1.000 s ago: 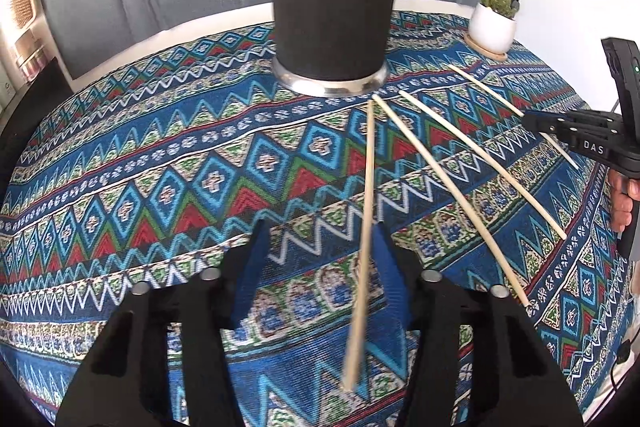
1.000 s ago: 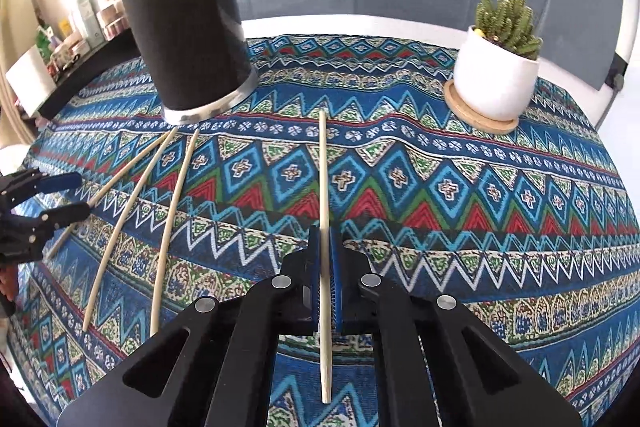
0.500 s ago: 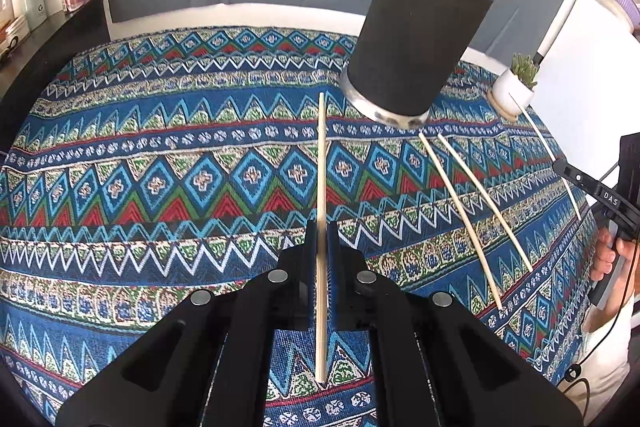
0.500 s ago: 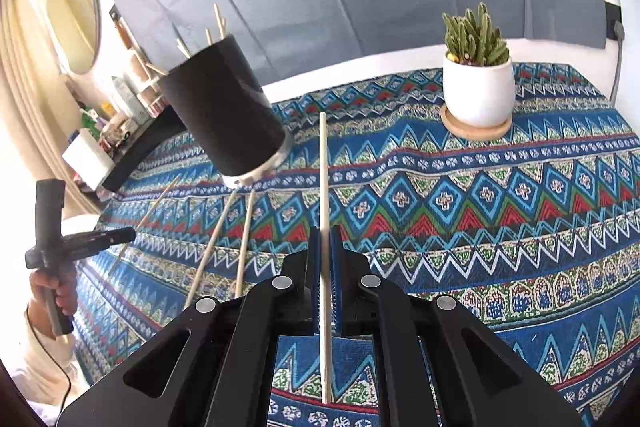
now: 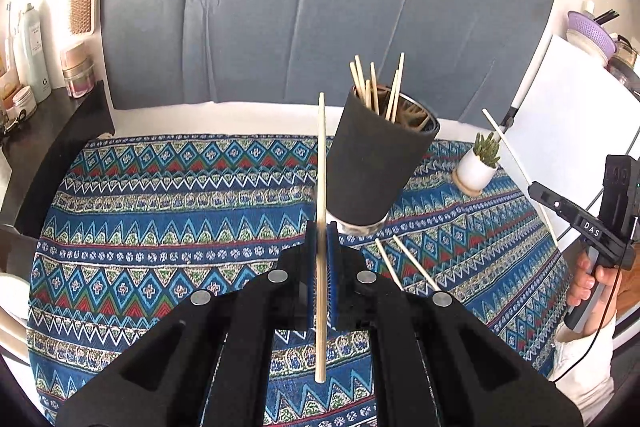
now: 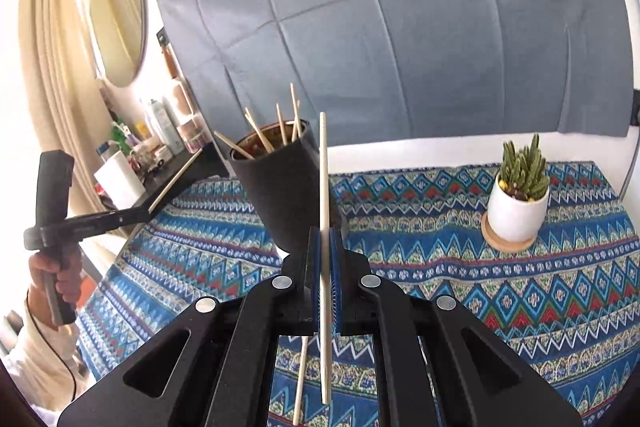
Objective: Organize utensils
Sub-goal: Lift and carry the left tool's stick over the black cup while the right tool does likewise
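Observation:
My left gripper (image 5: 321, 235) is shut on a pale wooden chopstick (image 5: 321, 163), held above the patterned tablecloth (image 5: 160, 227) with its far end up beside the black holder cup (image 5: 376, 167). The cup holds several chopsticks (image 5: 374, 87). Two more chopsticks (image 5: 412, 263) lie on the cloth by the cup's base. My right gripper (image 6: 325, 235) is shut on another chopstick (image 6: 324, 167), raised next to the same black cup (image 6: 280, 187). From the left wrist view the right gripper (image 5: 536, 189) shows at the right edge with its chopstick (image 5: 508, 147).
A white pot with a cactus (image 6: 518, 203) stands on a wooden coaster at the table's right. A dark shelf with bottles and jars (image 5: 36, 67) runs along the left. A grey padded panel (image 5: 320, 7) backs the table. One loose chopstick (image 6: 300, 379) lies below my right gripper.
The left gripper closed on a chopstick that lay on the cloth and lifted it. Both grippers rose with their chopsticks, so the cup's open top now shows.

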### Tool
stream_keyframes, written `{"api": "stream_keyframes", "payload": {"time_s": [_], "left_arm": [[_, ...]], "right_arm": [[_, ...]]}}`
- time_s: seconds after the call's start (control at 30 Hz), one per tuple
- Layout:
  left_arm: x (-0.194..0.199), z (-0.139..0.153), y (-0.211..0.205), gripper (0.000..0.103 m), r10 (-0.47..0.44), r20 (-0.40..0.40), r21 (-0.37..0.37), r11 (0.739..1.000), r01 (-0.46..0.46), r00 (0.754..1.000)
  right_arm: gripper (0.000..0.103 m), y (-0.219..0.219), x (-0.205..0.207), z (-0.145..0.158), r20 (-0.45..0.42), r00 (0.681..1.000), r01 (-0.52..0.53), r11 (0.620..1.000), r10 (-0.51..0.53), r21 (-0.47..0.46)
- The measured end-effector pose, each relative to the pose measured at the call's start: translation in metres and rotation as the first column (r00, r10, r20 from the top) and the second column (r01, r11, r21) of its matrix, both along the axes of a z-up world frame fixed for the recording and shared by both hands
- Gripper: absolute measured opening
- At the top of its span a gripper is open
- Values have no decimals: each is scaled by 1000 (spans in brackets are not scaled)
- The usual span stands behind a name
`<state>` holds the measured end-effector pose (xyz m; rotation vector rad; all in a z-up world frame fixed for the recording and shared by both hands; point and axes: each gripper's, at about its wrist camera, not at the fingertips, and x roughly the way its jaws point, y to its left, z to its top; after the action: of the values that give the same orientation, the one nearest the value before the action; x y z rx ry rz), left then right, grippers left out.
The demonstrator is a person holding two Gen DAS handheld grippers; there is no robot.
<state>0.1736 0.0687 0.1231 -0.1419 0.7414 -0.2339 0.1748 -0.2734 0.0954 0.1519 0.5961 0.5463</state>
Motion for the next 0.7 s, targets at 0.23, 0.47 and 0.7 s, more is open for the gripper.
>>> {"api": "stream_keyframes", "payload": {"time_s": [0.23, 0.47, 0.7], "left_arm": [[19, 42, -8, 5, -15, 104, -42, 999, 19, 994], [41, 69, -22, 5, -59, 188, -36, 997, 67, 980], [75, 69, -32, 5, -78, 244, -65, 993, 97, 967]], "right_arm": [[4, 23, 21, 36, 92, 996, -23, 998, 18, 56], [5, 42, 48, 49, 150, 987, -80, 986, 57, 146], [5, 53, 80, 47, 184, 983, -70, 970, 27, 234]]}}
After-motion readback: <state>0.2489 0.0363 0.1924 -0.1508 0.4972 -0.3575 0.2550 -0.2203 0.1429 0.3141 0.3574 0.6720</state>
